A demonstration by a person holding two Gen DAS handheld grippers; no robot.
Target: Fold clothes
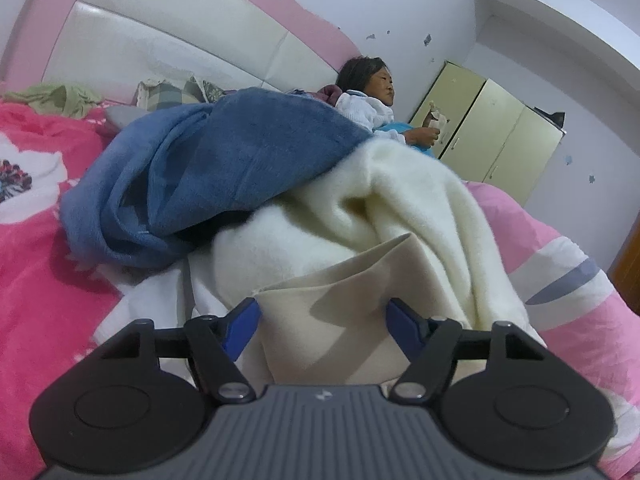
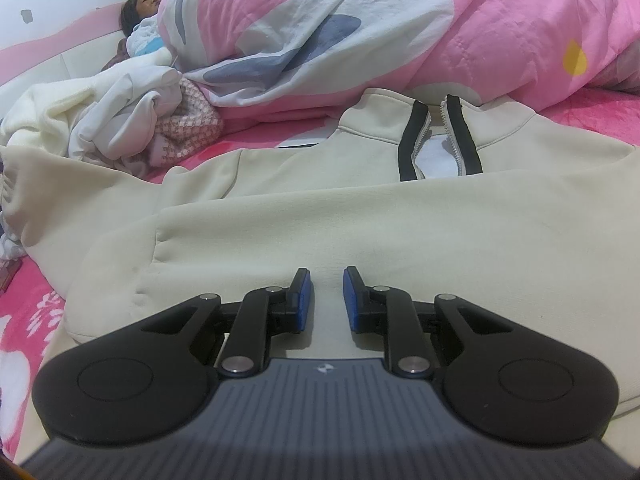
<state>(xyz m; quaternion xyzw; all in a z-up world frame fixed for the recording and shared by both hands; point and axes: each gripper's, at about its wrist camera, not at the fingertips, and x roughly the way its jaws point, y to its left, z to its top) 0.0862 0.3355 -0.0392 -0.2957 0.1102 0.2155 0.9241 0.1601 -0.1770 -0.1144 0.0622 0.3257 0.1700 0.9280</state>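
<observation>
We see cream smooth-knit zip-neck sweatshirt [image 2: 360,216] spread on pink fleece bed [image 2: 28,320], lower part doubled up across chest, collar ahead of right gripper [image 2: 327,298] jaws: narrow gap, holding nothing. Left gripper [image 1: 323,322] jaws wide, straddling stiff cream fold [image 1: 320,320], unclamped. We judge mid-fold; next needs closing on edge.

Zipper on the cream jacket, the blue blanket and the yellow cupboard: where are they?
zipper [image 2: 451,136]: right wrist view, on its right row of teeth.
blue blanket [image 1: 224,168]: left wrist view, on its fuzzy middle.
yellow cupboard [image 1: 504,140]: left wrist view, on a door.
</observation>
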